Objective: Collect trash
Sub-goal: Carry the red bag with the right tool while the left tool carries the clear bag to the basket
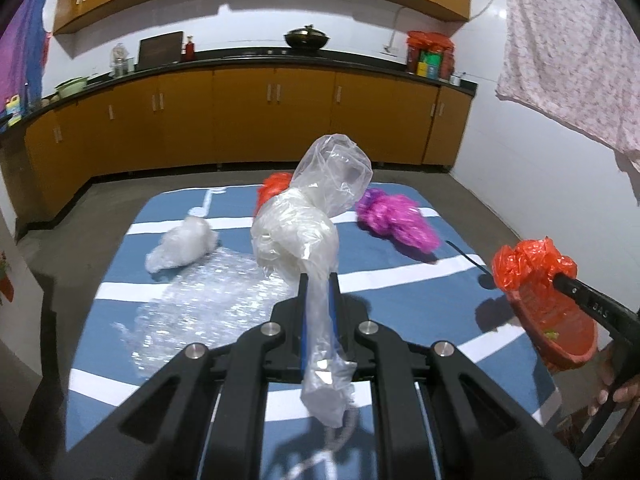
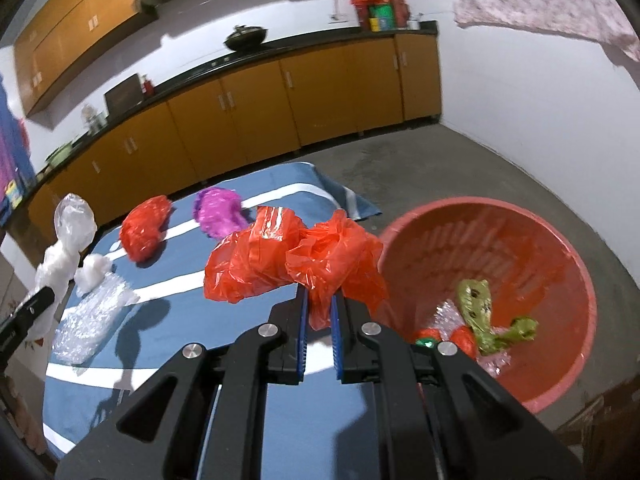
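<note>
Right gripper (image 2: 319, 304): nearest the lens in the right wrist view; jaws pinch the tail of the red plastic bag (image 2: 288, 260), whose crumpled bulk stands up beyond the fingertips.
Left gripper (image 1: 318, 292): jaws pressed on the neck of the clear plastic bag (image 1: 308, 216); long axis of the bag runs along the fingers, bulb away from the camera, loose tail hanging back toward it.
Blue striped cloth (image 1: 400, 280): covers the table; largest surface, bearing the remaining trash.
Red bin (image 2: 540, 240): stands off the cloth's right edge, mouth tilted toward the right wrist camera; lies to the right of the right gripper, which is judged the nearer hand; the left gripper is well apart from it, across the cloth.
Bin contents: green wrapper (image 2: 478, 308) plus silver and red scraps; lower part cut off by the gripper body.
Remaining on cloth: bubble wrap (image 1: 208, 300), purple bag (image 1: 396, 220), second red bag (image 2: 146, 232), white wad (image 1: 184, 246).
Hard to make out: in the left wrist view the bin is largely hidden by the red bag and the right gripper.
</note>
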A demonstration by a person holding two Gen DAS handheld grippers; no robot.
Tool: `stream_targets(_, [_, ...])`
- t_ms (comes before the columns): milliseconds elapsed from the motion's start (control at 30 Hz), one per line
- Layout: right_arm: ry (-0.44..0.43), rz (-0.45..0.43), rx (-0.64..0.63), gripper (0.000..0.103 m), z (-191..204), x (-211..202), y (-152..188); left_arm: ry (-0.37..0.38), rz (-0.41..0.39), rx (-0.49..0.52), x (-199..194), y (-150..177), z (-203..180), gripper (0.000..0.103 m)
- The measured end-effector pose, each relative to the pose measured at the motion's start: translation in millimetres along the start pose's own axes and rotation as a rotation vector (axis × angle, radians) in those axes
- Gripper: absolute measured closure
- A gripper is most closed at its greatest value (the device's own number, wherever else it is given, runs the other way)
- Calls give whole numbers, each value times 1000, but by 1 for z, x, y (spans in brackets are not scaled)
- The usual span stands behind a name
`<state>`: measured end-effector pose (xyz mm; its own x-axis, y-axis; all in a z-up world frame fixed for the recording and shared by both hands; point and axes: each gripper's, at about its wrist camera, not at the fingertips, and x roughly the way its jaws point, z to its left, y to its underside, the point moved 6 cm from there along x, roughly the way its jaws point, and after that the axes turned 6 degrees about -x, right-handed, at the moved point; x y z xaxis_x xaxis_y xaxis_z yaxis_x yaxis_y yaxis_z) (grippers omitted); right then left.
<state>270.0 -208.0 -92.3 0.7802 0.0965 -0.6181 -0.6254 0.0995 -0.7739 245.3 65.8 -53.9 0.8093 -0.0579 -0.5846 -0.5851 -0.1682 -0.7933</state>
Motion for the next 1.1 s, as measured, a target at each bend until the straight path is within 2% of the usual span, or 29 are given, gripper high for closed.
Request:
stream_targets(633, [76, 4, 116, 93, -62, -15, 20, 136, 54, 87, 16, 22, -79, 94])
stream_targets(1100, [231, -32, 229, 93, -127, -39, 25, 268, 95, 150, 28, 42, -154, 94])
